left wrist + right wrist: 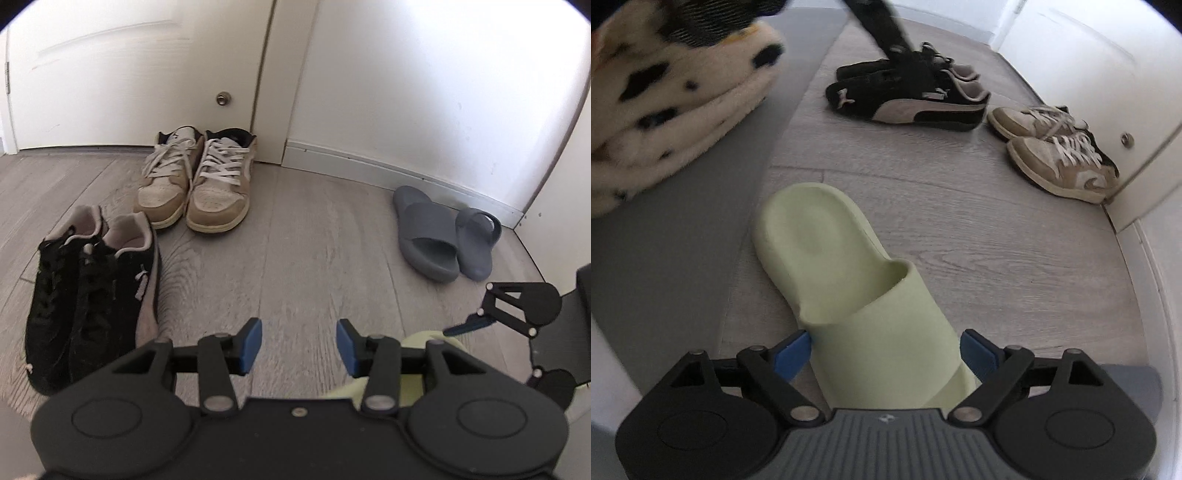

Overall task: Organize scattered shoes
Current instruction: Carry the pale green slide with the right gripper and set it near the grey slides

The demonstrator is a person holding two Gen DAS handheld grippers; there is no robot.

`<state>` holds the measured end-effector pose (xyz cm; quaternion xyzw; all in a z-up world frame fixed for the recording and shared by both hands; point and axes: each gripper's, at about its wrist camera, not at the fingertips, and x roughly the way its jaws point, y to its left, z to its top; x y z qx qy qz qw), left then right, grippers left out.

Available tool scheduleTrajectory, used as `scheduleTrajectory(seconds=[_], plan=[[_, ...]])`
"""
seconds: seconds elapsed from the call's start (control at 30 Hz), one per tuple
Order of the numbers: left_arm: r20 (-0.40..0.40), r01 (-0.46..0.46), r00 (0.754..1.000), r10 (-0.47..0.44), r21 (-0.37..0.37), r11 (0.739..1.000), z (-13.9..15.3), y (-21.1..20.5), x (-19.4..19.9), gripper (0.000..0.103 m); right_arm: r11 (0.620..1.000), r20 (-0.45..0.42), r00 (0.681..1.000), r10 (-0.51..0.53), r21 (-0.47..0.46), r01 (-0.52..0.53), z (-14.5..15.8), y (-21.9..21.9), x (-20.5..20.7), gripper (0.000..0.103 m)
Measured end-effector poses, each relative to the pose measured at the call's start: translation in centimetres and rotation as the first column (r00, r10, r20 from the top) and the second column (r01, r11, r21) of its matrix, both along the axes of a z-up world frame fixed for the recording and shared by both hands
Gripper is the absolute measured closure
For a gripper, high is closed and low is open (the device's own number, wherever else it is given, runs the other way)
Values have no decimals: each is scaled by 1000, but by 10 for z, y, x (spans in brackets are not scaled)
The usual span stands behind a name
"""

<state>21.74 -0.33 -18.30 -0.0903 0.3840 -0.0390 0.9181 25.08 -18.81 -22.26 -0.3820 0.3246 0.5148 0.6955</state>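
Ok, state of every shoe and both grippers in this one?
Pale green foam slide: lone, upright on floor, between right gripper's fingers.
Black suede sneakers: paired, upright.
Tan lace-up sneakers: paired by door.
Grey rubber slides: paired near baseboard.
Left gripper: open, empty.
Right gripper: open, straddling the slide's strap.

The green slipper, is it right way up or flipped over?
Right way up. In the right wrist view the green slipper lies flat on the floor, footbed and strap facing up, between the right gripper's open blue fingers.
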Motion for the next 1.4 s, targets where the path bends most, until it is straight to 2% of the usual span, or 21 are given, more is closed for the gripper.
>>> scheduleTrajectory(seconds=[0.1, 0.17, 0.2, 0.23, 0.27, 0.3, 0.37, 0.43, 0.47, 0.53, 0.7, 0.8, 0.9, 1.0, 1.1, 1.13, 1.2, 1.27, 1.33, 1.37, 1.4], plan=[[3, -9, 1000, 9, -12, 1000, 1, 4, -5, 57, 988, 3, 989, -147, 43, 147, -3, 9, -2, 16], [5, -17, 1000, 17, -33, 999, 2, 9, -6, 57, 959, -13, 961, -275, 70, 275, -6, 15, -2, 16], [6, -21, 1000, 21, -39, 999, 2, 11, -6, 57, 922, -45, 926, -376, 82, 379, -9, 19, 0, 16], [6, -23, 1000, 23, -44, 999, 2, 12, -6, 57, 853, -115, 856, -504, 92, 514, -13, 25, 4, 16], [8, -24, 1000, 24, -45, 999, 2, 14, -7, 57, 812, -165, 816, -554, 108, 573, -14, 27, 4, 14], [11, -24, 1000, 25, -45, 999, 2, 15, -8, 57, 805, -179, 812, -556, 127, 579, -13, 26, 3, 15], [14, -22, 1000, 23, -49, 999, 0, 18, -10, 56, 857, -113, 880, -461, 200, 475, -6, 22, -5, 15], [10, -22, 1000, 23, -52, 998, -3, 19, -10, 56, 940, 51, 952, -301, 181, 288, -2, 23, -9, 12], [8, -22, 1000, 23, -54, 998, -4, 20, -10, 56, 965, 84, 971, -223, 159, 208, -2, 24, -7, 12], [3, -22, 1000, 23, -58, 998, -6, 21, -9, 56, 992, 95, 993, -76, 111, 65, -1, 28, 1, 12], [11, -14, 1000, 15, -38, 999, -7, 18, -10, 56, 994, -47, 993, 112, 0, -112, -12, 49, 28, 12], [10, -13, 1000, 14, -22, 1000, -9, 15, -9, 56, 990, -51, 989, 138, -26, -140, -21, 57, 31, 10], [3, -13, 1000, 13, -13, 1000, -11, 14, -7, 56, 993, -73, 991, 116, 9, -115, -26, 58, 40, 9], [-4, -12, 1000, 12, -4, 1000, -13, 12, -5, 56, 998, -94, 996, 2, 64, 4, -26, 56, 39, 11], [-8, -19, 1000, 19, -8, 1000, -15, 12, -3, 56, 973, -79, 974, -213, 70, 218, -26, 53, 31, 11], [-10, -21, 1000, 21, -13, 1000, -16, 13, -3, 56, 938, -66, 940, -336, 70, 340, -27, 53, 27, 11], [-13, -25, 1000, 25, -25, 999, -17, 14, -1, 56, 835, -69, 838, -542, 67, 546, -27, 50, 23, 11], [-15, -25, 1000, 24, -29, 999, -18, 14, -1, 56, 662, -78, 663, -744, 42, 748, -25, 44, 16, 11], [-15, -23, 1000, 23, -24, 999, -18, 14, -1, 56, 581, -105, 581, -807, 33, 813, -23, 38, 10, 10], [-14, -23, 1000, 22, -23, 999, -18, 14, -2, 56, 552, -135, 551, -823, 34, 833, -20, 34, 6, 10], [-14, -21, 1000, 21, -23, 1000, -18, 13, -2, 56, 544, -159, 543, -825, 40, 838, -18, 30, 4, 10]])
